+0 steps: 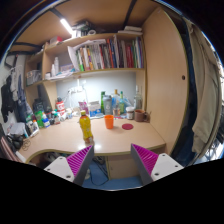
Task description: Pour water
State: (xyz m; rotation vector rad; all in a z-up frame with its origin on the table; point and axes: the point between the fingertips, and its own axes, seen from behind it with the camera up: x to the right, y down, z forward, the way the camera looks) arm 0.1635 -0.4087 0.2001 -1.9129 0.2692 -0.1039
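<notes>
- Your gripper (112, 160) holds nothing: its two fingers with the magenta pads (80, 158) stand wide apart, with only the desk edge and the floor between them.
- The tall yellow plastic bottle (86, 127) stands upright on the light wooden desk (118, 140), beyond the fingers and a little toward the left one, well apart from both.
- The small orange cup (109, 121) stands near the bottle, on its right side, also untouched.
- I judge that the task is at its very beginning: nothing is grasped and nothing is tilted.
- Whether the cup already has water inside, I cannot tell.
- What is left is everything: approach, grasp the bottle, bring it over the cup, pour.
</notes>
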